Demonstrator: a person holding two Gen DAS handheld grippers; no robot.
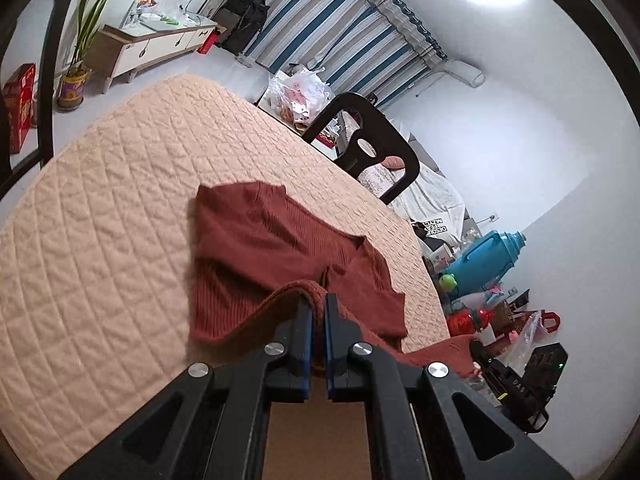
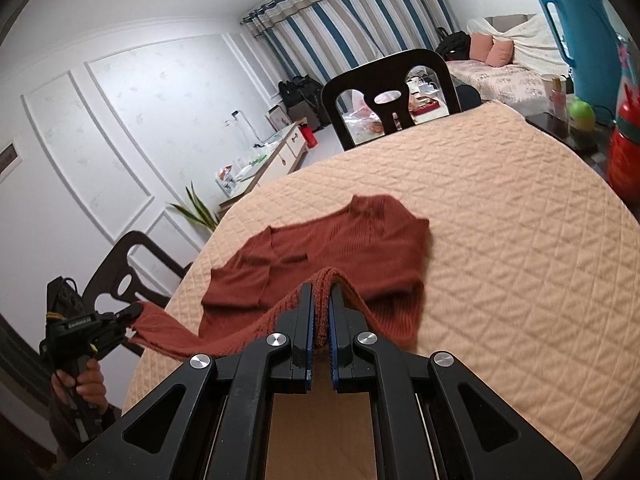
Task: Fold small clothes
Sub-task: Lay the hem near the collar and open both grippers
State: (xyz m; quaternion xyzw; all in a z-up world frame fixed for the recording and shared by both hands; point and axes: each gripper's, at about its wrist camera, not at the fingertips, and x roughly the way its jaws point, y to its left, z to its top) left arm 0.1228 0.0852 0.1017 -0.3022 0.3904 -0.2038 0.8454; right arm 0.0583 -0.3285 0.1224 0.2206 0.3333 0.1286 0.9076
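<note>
A rust-red ribbed knit top lies on the peach quilted table cover, its far end flat and its near hem lifted off the cloth. My left gripper is shut on that hem, a fold of knit pinched between the blue pads. In the right wrist view the same top stretches away from me, and my right gripper is shut on another part of the raised hem. The left gripper shows there too at the lower left, clamped on the hem's corner, held by a person's hand.
Dark chairs stand at the table's far edge and left side. A blue thermos jug, red items and clutter crowd the table's right end. A cabinet, potted plant and striped curtains lie beyond.
</note>
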